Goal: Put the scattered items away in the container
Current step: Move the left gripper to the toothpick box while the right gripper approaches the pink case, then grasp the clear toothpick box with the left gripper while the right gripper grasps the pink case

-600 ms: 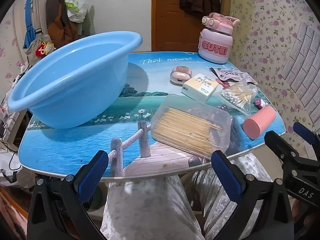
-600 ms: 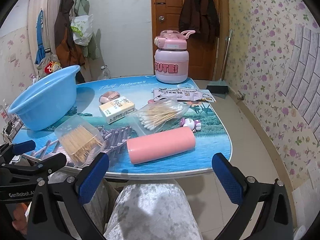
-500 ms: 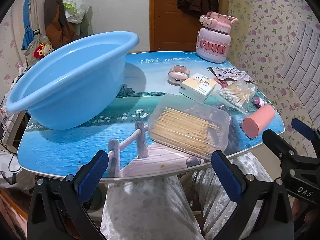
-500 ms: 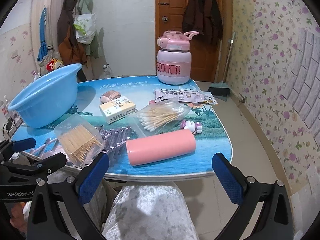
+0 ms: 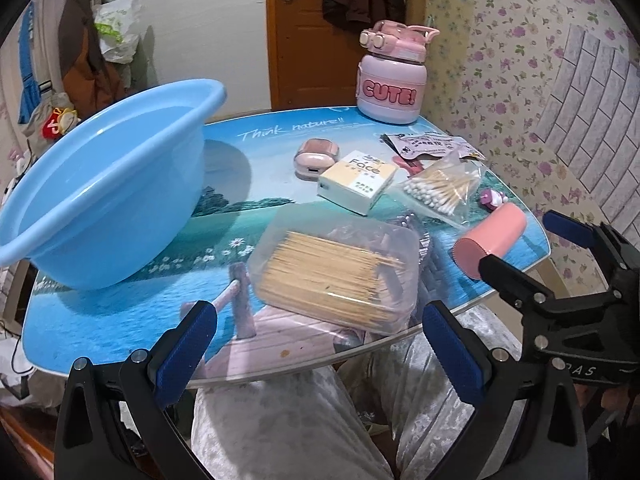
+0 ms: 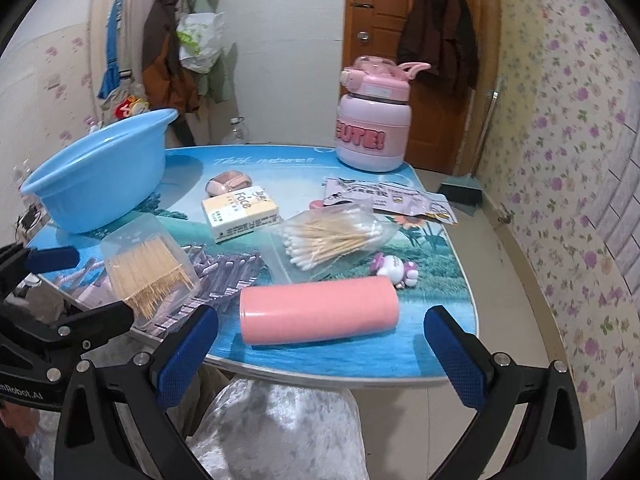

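Both grippers hang off the near table edge, left gripper (image 5: 320,344) and right gripper (image 6: 320,344) spread wide, holding nothing. Blue basin (image 5: 100,184) sits far left, apparently empty. Pink cylinder (image 6: 320,310) lies nearest right; a small red item behind the swab bag (image 6: 332,236) is mostly hidden.

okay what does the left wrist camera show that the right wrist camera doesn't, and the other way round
Only the left wrist view shows inside the blue basin, which holds nothing, plus the right gripper. Only the right wrist view shows the dustpan on the floor and the left gripper. Both show the toothpick box, pink cylinder, cotton swab bag and pink bottle.
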Available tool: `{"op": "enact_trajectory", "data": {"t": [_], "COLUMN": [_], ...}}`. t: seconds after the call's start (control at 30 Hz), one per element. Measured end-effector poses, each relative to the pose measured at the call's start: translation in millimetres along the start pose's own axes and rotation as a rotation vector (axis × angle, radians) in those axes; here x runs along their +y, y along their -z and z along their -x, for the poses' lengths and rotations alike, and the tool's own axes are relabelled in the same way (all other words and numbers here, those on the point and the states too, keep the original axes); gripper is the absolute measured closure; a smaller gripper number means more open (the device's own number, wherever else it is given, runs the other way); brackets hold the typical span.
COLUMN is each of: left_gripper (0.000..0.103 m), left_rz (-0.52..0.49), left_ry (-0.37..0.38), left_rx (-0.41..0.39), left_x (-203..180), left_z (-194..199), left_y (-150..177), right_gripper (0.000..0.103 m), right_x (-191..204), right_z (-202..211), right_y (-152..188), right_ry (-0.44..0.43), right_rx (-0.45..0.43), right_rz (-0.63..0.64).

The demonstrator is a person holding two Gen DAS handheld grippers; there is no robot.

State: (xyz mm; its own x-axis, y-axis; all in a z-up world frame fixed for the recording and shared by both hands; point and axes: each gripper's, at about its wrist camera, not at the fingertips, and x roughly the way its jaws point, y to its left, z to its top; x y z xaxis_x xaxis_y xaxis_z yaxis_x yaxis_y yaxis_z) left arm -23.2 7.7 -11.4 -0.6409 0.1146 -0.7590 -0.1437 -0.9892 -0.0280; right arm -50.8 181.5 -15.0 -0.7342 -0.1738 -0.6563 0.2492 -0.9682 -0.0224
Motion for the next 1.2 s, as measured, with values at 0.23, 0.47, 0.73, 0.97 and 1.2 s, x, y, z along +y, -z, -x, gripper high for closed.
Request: {"op": "enact_trajectory", "data": {"t": [0.23,0.47,0.73,0.97,1.2], "left_gripper": [0.000,0.000,0.000,0.000,0.000], "left_rz": [-0.010,-0.047,-0.068,-0.083,-0.115], "left_ry": [0.018,0.065,0.082,0.088,0.094], "left_rx": [0.016,0.022,0.031,0.033,0.008], "left_x": [2,1,1,0,-2], "left_z": [-12,-24,-35,-43,-46], "left_y": [-5,-15,-17,-16,-16], "right_gripper": [0.000,0.000,0.000,0.000,0.004], "right_x": [3,-4,-10,-11,-7], "right_z": [-10,-21,-25,-29,-32], "right_y": [-2,-2,0,0,0], "right_ry": [-0.025,-0.022,-0.039,-0.057,-0.060], "right_rx": [0.001,0.004,-0.026,-0.033,-0.039], "right_rz": [0.052,0.068,0.069,0.069,0.103]}}
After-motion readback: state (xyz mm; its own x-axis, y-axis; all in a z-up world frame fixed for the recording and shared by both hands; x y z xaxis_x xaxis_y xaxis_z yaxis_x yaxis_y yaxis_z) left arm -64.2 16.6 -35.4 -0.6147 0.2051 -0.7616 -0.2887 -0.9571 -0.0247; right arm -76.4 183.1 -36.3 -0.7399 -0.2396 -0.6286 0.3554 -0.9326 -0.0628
